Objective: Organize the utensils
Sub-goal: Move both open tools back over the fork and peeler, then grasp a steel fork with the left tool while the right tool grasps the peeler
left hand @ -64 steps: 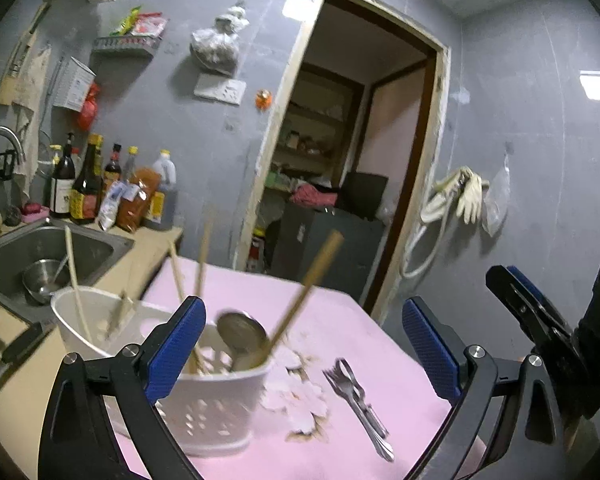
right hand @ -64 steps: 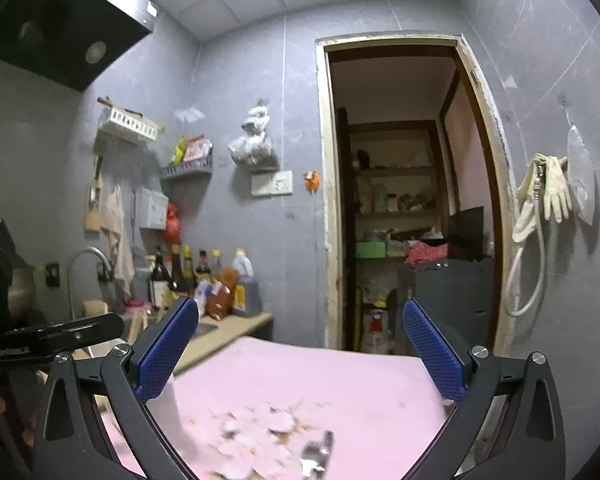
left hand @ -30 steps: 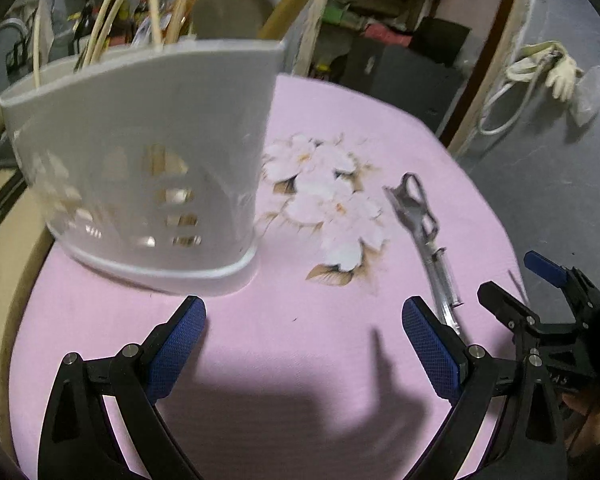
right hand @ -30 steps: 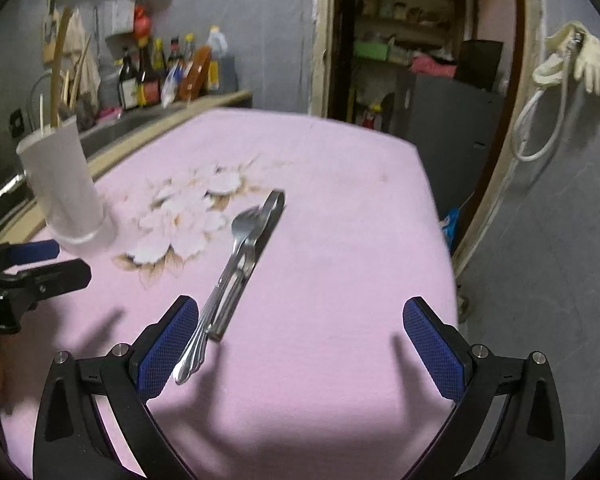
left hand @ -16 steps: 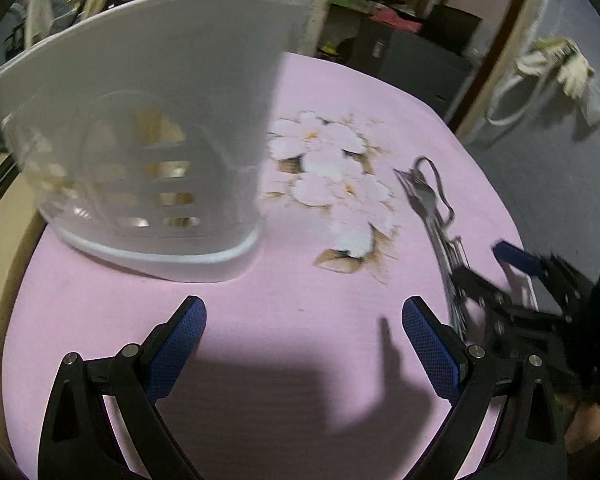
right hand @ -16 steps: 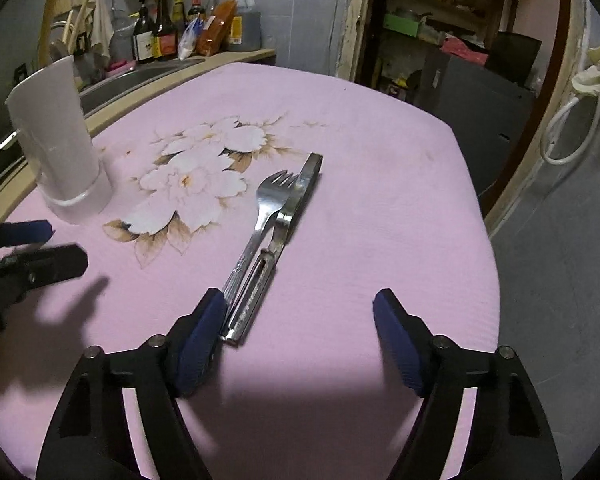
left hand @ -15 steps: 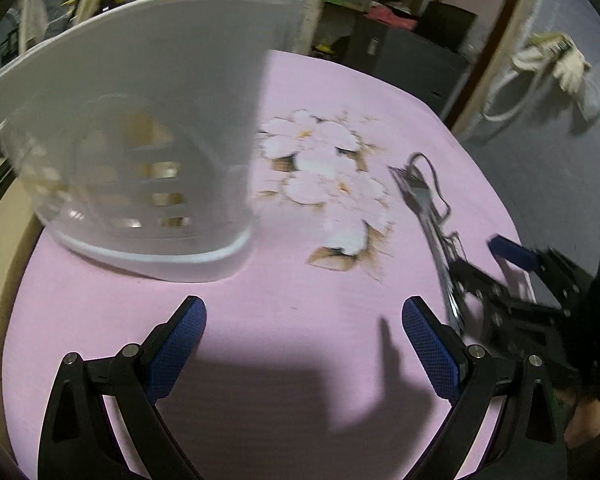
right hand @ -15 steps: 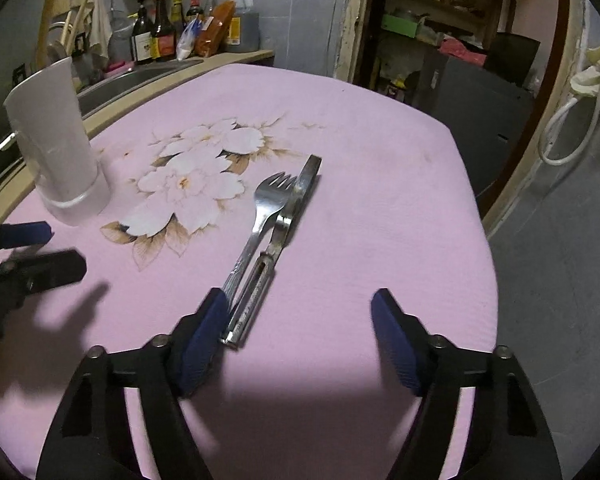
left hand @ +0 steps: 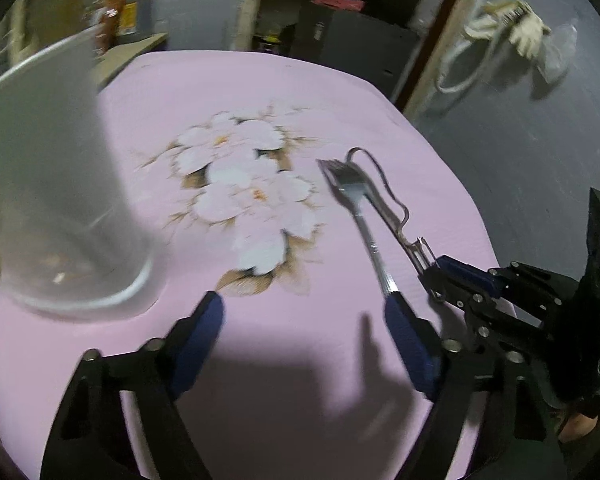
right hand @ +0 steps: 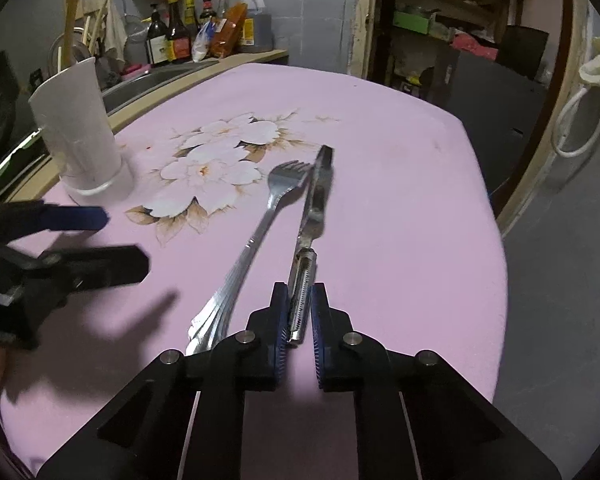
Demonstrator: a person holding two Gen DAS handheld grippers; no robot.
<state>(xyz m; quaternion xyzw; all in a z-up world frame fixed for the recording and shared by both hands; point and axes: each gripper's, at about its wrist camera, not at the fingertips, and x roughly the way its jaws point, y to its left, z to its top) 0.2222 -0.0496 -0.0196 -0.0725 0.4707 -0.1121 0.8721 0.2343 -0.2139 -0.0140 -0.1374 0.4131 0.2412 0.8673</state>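
A metal peeler (right hand: 318,196) and a steel fork (right hand: 256,248) lie side by side on the pink flowered tablecloth (right hand: 400,200). My right gripper (right hand: 300,312) is shut on the peeler's near end, which rests on the cloth. It also shows at the right of the left wrist view, my right gripper (left hand: 440,276) clamped on the peeler (left hand: 384,196). My left gripper (left hand: 304,320) hovers low over the cloth with its jaws closing and nothing between them. The fork's (left hand: 360,216) handle end lies just ahead of its right finger. A white utensil holder (right hand: 80,128) stands at the left.
Sauce bottles (right hand: 188,40) line the counter behind a sink at the back left. A doorway with shelves (right hand: 440,20) opens beyond the table's far edge. The table's right edge (right hand: 496,240) drops to a grey floor. The holder (left hand: 52,200) looms blurred at my left gripper's left.
The right gripper's jaws went from wide apart to shut on the peeler. The left gripper swung right toward the fork and its jaws narrowed; the holder slid to the view's left.
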